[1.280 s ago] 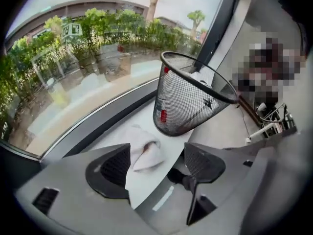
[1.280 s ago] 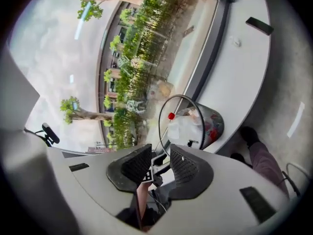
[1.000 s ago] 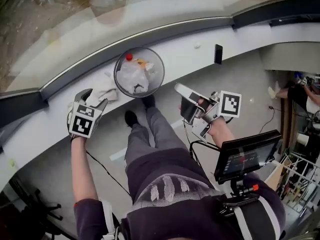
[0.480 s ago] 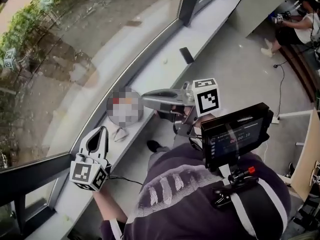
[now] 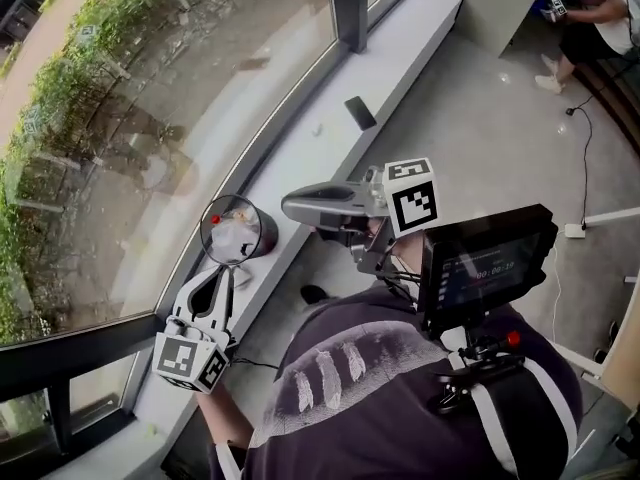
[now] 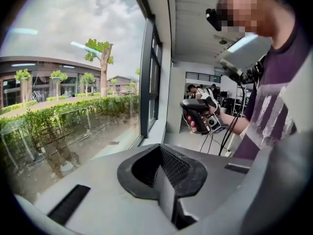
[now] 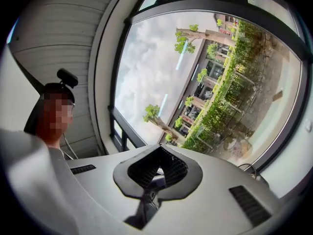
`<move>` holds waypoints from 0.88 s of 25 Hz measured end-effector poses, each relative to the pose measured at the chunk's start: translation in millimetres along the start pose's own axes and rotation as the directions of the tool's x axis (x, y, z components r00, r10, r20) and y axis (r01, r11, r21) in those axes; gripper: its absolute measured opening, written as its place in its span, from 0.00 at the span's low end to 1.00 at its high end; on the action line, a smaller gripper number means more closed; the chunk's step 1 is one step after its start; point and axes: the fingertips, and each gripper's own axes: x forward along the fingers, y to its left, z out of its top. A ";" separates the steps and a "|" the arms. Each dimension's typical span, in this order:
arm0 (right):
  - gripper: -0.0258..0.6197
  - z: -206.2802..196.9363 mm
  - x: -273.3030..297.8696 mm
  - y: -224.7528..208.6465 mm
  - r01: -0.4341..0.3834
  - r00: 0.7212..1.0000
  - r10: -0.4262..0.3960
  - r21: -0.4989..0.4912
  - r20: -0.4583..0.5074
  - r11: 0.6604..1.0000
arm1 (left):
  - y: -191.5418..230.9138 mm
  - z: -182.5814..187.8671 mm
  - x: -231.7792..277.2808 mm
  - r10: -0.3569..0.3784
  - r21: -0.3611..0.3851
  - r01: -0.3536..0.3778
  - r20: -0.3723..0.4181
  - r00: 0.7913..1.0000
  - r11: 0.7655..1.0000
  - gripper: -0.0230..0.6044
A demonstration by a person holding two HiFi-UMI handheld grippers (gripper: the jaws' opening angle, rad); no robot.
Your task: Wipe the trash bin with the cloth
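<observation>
The round wire trash bin point(image 5: 238, 230), lined with a clear bag of rubbish, stands on the pale window ledge point(image 5: 300, 163). A bit of the white cloth point(image 5: 243, 272) shows just beside it, mostly behind my left gripper point(image 5: 214, 278). That gripper hangs above the ledge, jaws shut and empty, its tip toward the bin. My right gripper point(image 5: 290, 208) is held level to the right of the bin; its jaws have just closed with nothing between them. In the left gripper view the right gripper point(image 6: 198, 114) shows in the person's hand. Neither gripper view shows the bin or the cloth.
A dark phone point(image 5: 360, 113) lies farther along the ledge. A dark window post point(image 5: 349, 8) rises behind it, with glass and hedges outside. A monitor point(image 5: 487, 268) sits on the chest rig. Another person point(image 5: 590, 8) sits at the top right on the grey floor.
Both grippers have risen from near the ledge and their jaws have gone from open to shut. The head view has swung, so the bin now sits lower left and smaller.
</observation>
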 end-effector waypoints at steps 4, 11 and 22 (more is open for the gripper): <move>0.04 1.3 -26.7 4.3 -0.008 0.999 0.006 -0.059 -0.035 0.998 | -31.6 4.2 21.8 -0.011 0.010 0.011 -0.006 1.000 1.000 0.03; 0.04 2.8 -158.9 5.2 0.051 0.994 -0.053 -0.027 -0.094 0.998 | -159.4 -4.9 61.0 0.025 -0.039 -0.031 -0.140 0.990 0.999 0.03; 0.04 -74.8 -94.9 48.4 -0.004 0.973 -0.023 -0.118 -0.230 0.993 | -169.2 -16.0 -2.0 -0.072 -0.130 0.084 0.095 0.993 0.988 0.03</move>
